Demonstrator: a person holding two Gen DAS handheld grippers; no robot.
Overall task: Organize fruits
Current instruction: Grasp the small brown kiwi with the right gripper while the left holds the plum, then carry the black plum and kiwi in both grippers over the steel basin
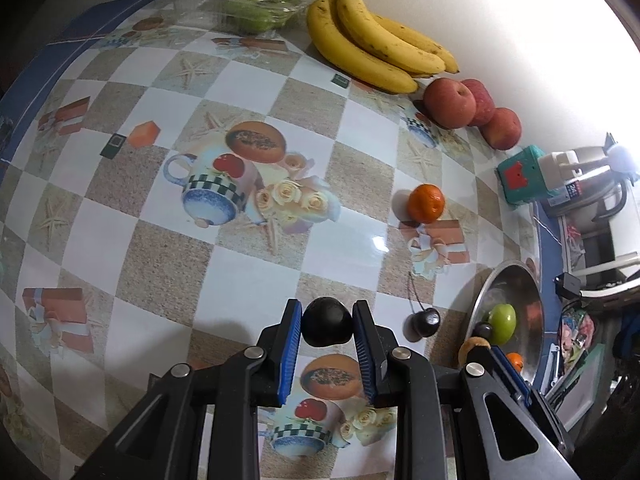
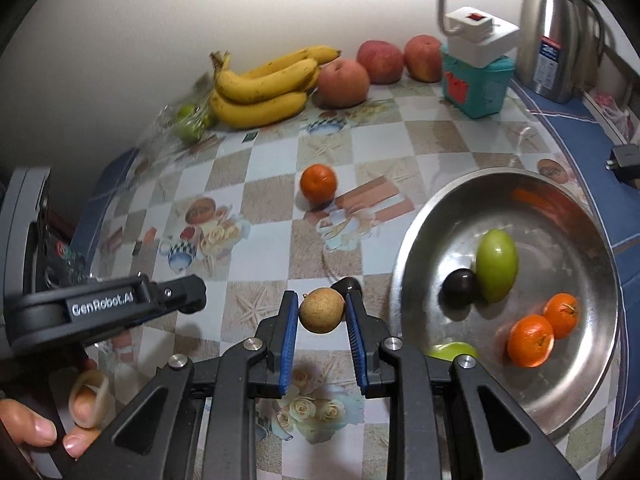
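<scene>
**Both tongs loaded, near the bowl**

My left tongs [image 1: 327, 330] are closed onto a dark round fruit [image 1: 327, 327], pads touching both its sides. My right tongs [image 2: 322, 314] pinch a tan, rough-skinned fruit [image 2: 322, 310] the same way. Just right of the right tongs: steel bowl [image 2: 592, 368] holding two mandarins [image 2: 531, 340], a green fruit [image 2: 497, 265] and a dark plum [image 2: 460, 285]. Just beyond the left tongs, to the right, a cherry [image 1: 425, 321] lies on the bench [image 1: 256, 276]. Farther ahead, one loose mandarin [image 1: 426, 203]. Farthest, by the wall: bananas [image 1: 372, 40], apples [image 1: 450, 103].
</scene>
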